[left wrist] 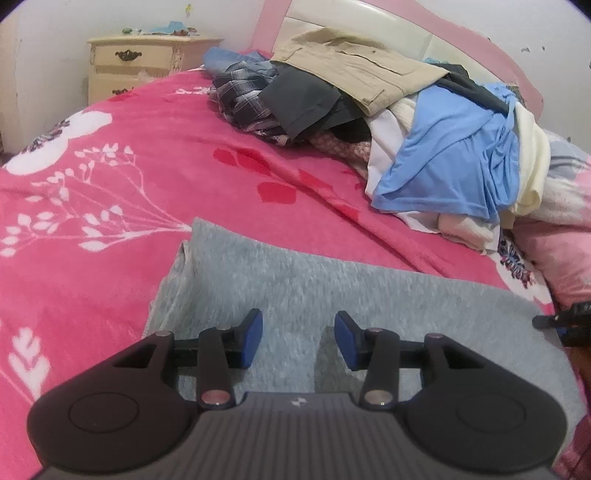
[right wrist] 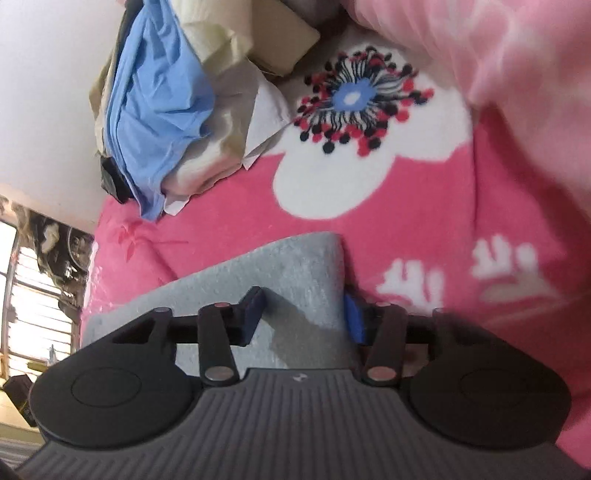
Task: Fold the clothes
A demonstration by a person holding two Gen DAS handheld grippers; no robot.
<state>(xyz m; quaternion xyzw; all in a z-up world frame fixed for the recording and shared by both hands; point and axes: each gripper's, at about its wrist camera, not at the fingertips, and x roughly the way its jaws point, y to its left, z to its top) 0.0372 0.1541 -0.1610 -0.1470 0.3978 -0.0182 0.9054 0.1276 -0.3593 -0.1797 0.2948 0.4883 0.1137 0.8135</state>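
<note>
While the left gripper (left wrist: 298, 338) is held low over the grey garment (left wrist: 332, 280) at lower centre, its jaws are spread apart, gripping nothing; a clothes pile (left wrist: 369, 110) is heaped at upper right on the pink bed (left wrist: 110, 184). From the right wrist, the right gripper (right wrist: 304, 319) is seen with jaws apart astride the garment's edge.

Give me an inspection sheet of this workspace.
Surface: pink floral blanket over the bed.
Job's things: grey garment lying flat in front; unfolded clothes pile near the headboard.
Clutter: small items on the nightstand, too small to tell.
Grippers: left hand-held gripper open above the grey garment; right hand-held gripper open, a garment edge between its fingers.
Cables: nothing seen.
Surroundings: white wall, barred window.
</note>
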